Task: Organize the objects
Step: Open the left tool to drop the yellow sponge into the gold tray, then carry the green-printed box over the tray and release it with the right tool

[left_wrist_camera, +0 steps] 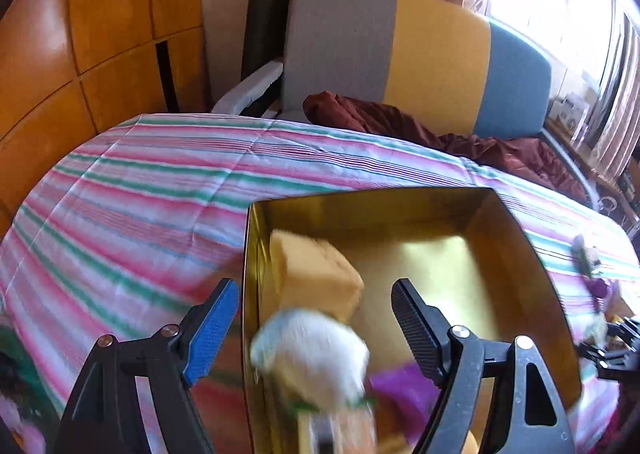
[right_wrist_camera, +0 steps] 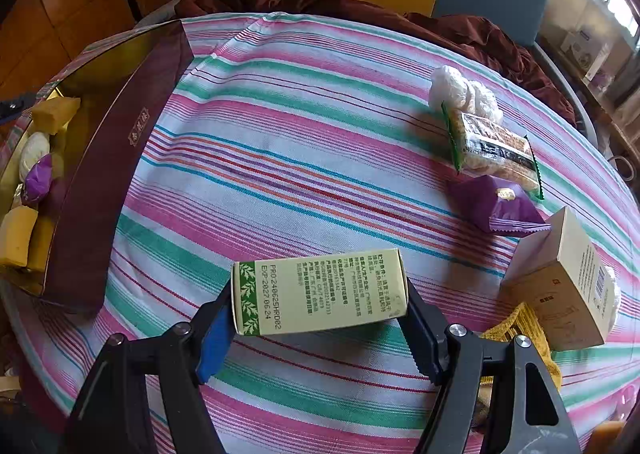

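Observation:
My left gripper (left_wrist_camera: 316, 286) stands open above the near end of a gold-lined box (left_wrist_camera: 400, 210). A blurred white wrapped item (left_wrist_camera: 312, 350) shows between and below its fingers, touching neither pad. In the box lie a yellow block (left_wrist_camera: 320, 274) and a purple packet (left_wrist_camera: 400, 390). My right gripper (right_wrist_camera: 320, 294) is shut on a cream and green carton (right_wrist_camera: 320, 290), held lengthwise over the striped cloth. In the right wrist view the same box, with its maroon wall (right_wrist_camera: 112, 174), sits at the far left with several items inside.
On the striped tablecloth (right_wrist_camera: 280, 134) at the right lie a white net-wrapped item (right_wrist_camera: 460, 90), a snack bar packet (right_wrist_camera: 496, 154), a purple packet (right_wrist_camera: 496, 206), a beige carton (right_wrist_camera: 568, 282) and yellow mesh (right_wrist_camera: 520, 330). Behind the table are a chair (left_wrist_camera: 436, 62) with maroon cloth (left_wrist_camera: 400, 122) and wooden cabinets (left_wrist_camera: 100, 14).

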{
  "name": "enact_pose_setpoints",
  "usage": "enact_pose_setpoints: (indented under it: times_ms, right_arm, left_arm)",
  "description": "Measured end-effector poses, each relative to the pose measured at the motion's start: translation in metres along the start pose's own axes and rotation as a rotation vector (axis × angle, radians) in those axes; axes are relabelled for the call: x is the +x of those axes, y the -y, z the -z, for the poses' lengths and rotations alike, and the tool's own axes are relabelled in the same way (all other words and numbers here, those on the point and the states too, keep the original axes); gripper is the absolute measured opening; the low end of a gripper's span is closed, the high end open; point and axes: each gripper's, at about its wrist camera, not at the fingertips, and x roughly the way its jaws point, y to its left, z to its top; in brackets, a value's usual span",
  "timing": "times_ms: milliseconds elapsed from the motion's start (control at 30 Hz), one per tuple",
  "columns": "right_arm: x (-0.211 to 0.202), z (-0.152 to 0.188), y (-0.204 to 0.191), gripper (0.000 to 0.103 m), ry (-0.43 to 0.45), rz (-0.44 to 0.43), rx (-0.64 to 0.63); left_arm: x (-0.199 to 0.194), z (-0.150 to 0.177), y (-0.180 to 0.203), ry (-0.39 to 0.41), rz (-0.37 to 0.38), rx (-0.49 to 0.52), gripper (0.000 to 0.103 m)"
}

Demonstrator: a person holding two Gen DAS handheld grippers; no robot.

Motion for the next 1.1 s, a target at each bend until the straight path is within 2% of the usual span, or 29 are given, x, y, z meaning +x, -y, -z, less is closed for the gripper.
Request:
enact_pose_setpoints:
  times_ms: [100, 167, 300, 467, 600, 733, 833, 933, 1100]
  right_arm:
    - [-0.001, 0.0, -0.001, 0.074, 0.003, 0.004, 0.001]
    - [-0.001, -0.001, 0.0, 0.074, 0.005, 0.004, 0.007]
    - [-0.007, -0.005, 0.002, 0.074, 0.022, 0.001, 0.037]
    - [-0.034, -0.022, -0.013, 0.074, 0.117, -0.06, 0.106]
    - [-0.059, -0.051, -0.056, 0.074, 0.203, -0.169, 0.078]
    - [-0.064, -0.079, -0.123, 0.074, 0.223, -0.269, -0.005]
    - [-0.049, -0.098, -0.17, 0.074, 0.199, -0.313, -0.058]
    - [-0.02, -0.116, -0.206, 0.074, 0.138, -0.351, -0.052]
    - [0.023, -0.128, -0.241, 0.076, 0.045, -0.396, -0.022]
  left_arm:
    - [-0.025, 0.023, 0.001, 0.011, 0.021, -0.02, 0.078]
    - [-0.038, 0.037, -0.001, 0.012, 0.042, -0.038, 0.072]
    - [-0.051, 0.06, -0.007, -0.012, 0.067, -0.09, 0.071]
    - [-0.058, 0.078, -0.017, -0.031, 0.088, -0.132, 0.068]
    - [-0.067, 0.085, -0.019, -0.004, 0.096, -0.126, 0.067]
    - [-0.068, 0.09, -0.024, 0.01, 0.101, -0.127, 0.067]
    - [-0.066, 0.095, -0.03, 0.009, 0.093, -0.146, 0.067]
    - [-0.061, 0.099, -0.038, -0.013, 0.094, -0.183, 0.067]
    - [-0.061, 0.101, -0.044, -0.002, 0.101, -0.201, 0.067]
